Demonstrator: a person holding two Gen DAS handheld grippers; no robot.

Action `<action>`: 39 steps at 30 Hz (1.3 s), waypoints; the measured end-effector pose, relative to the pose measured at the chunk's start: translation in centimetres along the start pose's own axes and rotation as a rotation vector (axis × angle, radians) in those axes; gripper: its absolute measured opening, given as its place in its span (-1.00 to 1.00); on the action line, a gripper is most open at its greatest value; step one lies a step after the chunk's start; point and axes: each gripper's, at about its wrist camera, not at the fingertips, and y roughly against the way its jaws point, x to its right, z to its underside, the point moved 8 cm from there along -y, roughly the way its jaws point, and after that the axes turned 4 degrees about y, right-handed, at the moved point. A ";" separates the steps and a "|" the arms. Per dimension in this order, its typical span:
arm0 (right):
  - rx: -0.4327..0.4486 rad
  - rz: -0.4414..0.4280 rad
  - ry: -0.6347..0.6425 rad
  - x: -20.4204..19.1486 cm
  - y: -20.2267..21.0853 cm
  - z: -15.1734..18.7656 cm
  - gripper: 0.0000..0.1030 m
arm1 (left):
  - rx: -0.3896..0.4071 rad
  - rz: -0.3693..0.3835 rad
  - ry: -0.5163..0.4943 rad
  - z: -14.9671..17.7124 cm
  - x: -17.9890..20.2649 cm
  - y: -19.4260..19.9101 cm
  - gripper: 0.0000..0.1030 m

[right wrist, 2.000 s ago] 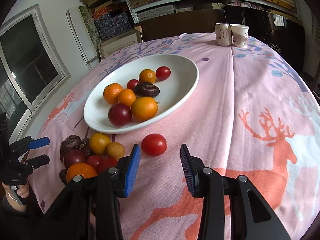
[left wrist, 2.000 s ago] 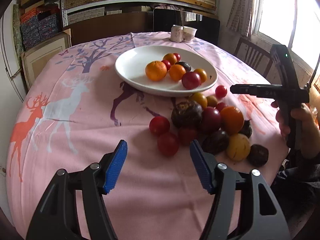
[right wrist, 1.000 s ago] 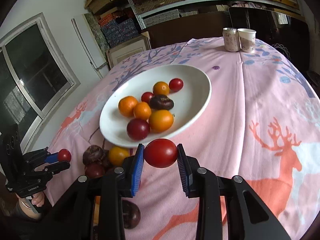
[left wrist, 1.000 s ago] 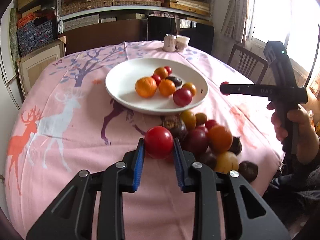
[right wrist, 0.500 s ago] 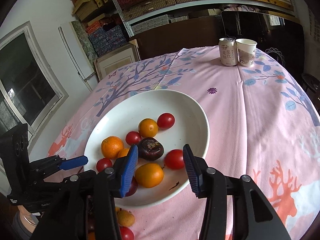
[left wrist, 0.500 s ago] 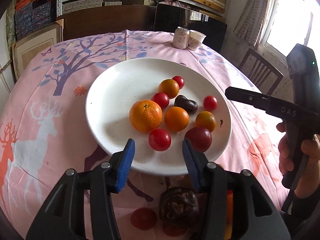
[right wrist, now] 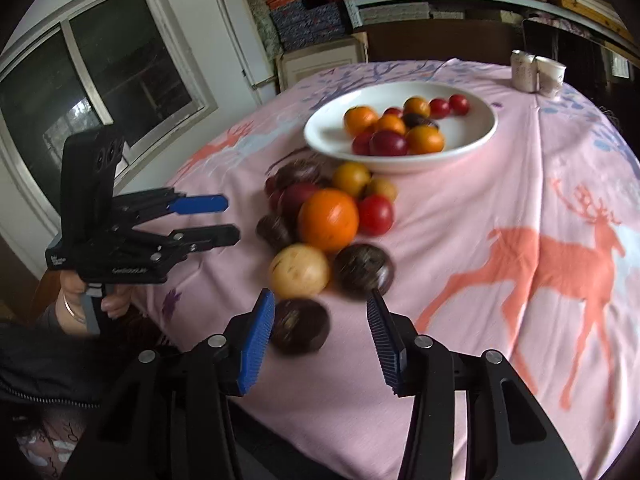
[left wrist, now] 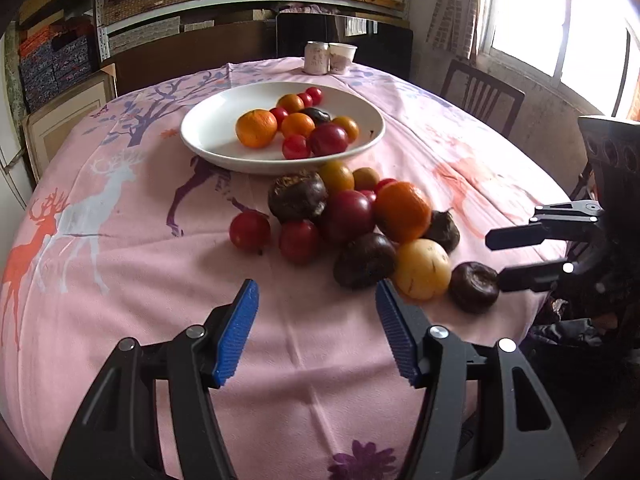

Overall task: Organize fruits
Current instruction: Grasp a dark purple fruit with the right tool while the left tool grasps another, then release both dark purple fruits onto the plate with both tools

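- Between the spread jaws of the right gripper (right wrist: 320, 332), close against its left pad, lies a dark fruit (right wrist: 300, 326); nothing is held yet.
- Ahead of the left gripper (left wrist: 316, 324), whose jaws are also spread and empty, the pile (left wrist: 360, 220) sits on the table (left wrist: 120, 280), with the plate (left wrist: 208, 136) beyond it.
- To grip well, I would centre the dark fruit between the pads before closing, and squeeze gently; its wrinkled skin looks soft.
- Just past the right jaws a yellow fruit (right wrist: 299, 270) and another dark one (right wrist: 363, 268) lie close; a sideways nudge could set them rolling.
- Table edge runs near, just behind and left of the right jaws, so a slipped fruit could roll off.
- Open cloth lies to the right of the right jaws, and the plate's near side has bare room for setting down.
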 end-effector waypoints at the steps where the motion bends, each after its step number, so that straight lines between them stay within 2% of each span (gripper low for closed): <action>1: -0.007 0.007 0.018 -0.6 -0.5 0.3 -0.07 | 0.003 -0.008 -0.011 0.2 0.3 0.0 0.15; 3: -0.007 0.064 0.041 -1.0 -1.4 0.3 -0.05 | 0.008 -0.010 -0.014 0.3 0.8 -0.1 0.15; 5: 0.001 0.088 0.035 -0.9 -2.1 0.1 -0.17 | 0.018 -0.005 -0.003 0.1 1.2 -0.2 0.15; 10: 0.036 0.099 0.015 0.0 -0.6 0.3 -0.20 | 0.017 -0.025 0.043 -0.7 1.8 -1.8 0.15; 14: 0.055 0.101 -0.018 1.1 0.8 1.0 -0.20 | 0.022 -0.022 0.137 -1.3 1.2 -3.1 0.16; 15: 0.054 0.100 -0.028 1.4 0.9 1.1 -0.20 | 0.020 -0.024 0.149 -1.4 1.2 -3.5 0.13; 17: 0.055 0.099 -0.045 1.8 1.1 1.4 -0.20 | 0.013 0.000 0.157 -1.2 1.7 -4.1 -0.18; 19: 0.062 0.095 -0.052 2.0 1.3 1.5 -0.20 | 0.020 0.019 0.156 -1.1 2.2 -4.0 -0.34; 24: 0.095 0.080 -0.028 1.6 2.3 0.9 -0.20 | 0.018 0.016 0.171 -0.2 1.8 -2.9 -0.37; 27: 0.121 0.061 -0.057 2.3 2.9 -0.4 -0.20 | 0.020 0.051 0.214 -0.3 1.0 -1.6 -0.38; 31: 0.159 0.064 -0.071 3.6 3.8 -2.7 -0.20 | 0.085 0.057 0.220 -2.1 0.4 0.9 -0.38; 35: 0.197 0.067 -0.092 5.3 4.2 -6.4 -0.20 | 0.132 0.047 0.215 -5.8 -0.5 2.0 -0.38; 39: 0.201 0.095 -0.167 9.3 3.0 -10.4 -0.20 | 0.122 0.025 0.213 -10.1 -1.9 0.0 -0.38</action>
